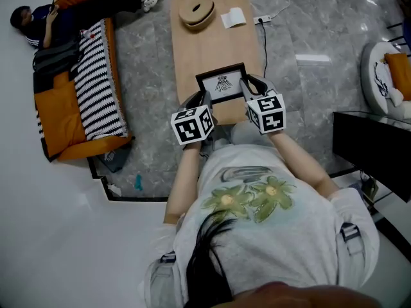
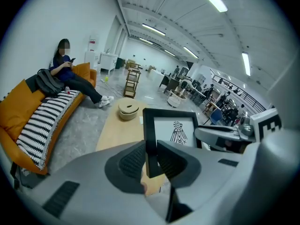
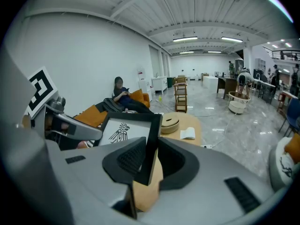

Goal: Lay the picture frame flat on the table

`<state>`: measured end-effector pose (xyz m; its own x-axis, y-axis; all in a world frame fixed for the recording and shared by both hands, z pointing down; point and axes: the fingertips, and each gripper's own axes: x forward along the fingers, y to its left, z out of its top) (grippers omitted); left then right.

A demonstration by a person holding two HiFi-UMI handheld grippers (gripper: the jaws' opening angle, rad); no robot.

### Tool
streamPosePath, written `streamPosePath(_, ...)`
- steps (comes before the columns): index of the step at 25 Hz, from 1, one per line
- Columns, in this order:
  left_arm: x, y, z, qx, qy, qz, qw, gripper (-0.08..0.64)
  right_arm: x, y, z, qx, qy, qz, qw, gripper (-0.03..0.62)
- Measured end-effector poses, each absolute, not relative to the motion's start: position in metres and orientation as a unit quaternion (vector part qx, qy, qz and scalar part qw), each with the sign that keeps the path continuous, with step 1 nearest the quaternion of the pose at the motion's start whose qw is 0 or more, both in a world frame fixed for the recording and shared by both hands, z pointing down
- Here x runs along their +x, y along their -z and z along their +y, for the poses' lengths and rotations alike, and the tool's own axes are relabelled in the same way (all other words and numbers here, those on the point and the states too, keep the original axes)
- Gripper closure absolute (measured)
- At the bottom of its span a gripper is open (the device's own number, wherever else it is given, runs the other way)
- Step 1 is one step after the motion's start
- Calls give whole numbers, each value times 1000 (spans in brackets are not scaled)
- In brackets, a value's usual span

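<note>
A black picture frame [image 1: 222, 84] with a white print of a dark bird figure is held upright over the near end of the light wooden table [image 1: 192, 50]. My left gripper [image 1: 206, 99] is shut on the frame's left edge [image 2: 151, 144]. My right gripper [image 1: 244, 85] is shut on its right edge [image 3: 152, 146]. In the left gripper view the picture [image 2: 176, 131] faces the camera, with the right gripper [image 2: 220, 134] beyond it. The right gripper view shows the picture [image 3: 125, 130] and the left gripper [image 3: 70, 128] at the left.
A round wooden dish [image 1: 196, 10] and a white folded paper [image 1: 233, 18] lie at the table's far end. An orange sofa [image 1: 70, 114] with a striped blanket and a seated person [image 1: 58, 18] is at the left. A black cabinet [image 1: 372, 146] stands at the right.
</note>
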<state>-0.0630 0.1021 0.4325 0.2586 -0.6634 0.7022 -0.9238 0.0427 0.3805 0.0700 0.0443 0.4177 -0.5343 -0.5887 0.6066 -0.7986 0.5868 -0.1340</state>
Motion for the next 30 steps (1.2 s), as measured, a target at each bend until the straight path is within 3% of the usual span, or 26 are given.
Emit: streamPosePath(30,-84,-497,36,660,-189,-552,473,476,48,-484,-23,386,-252,-832,309,503)
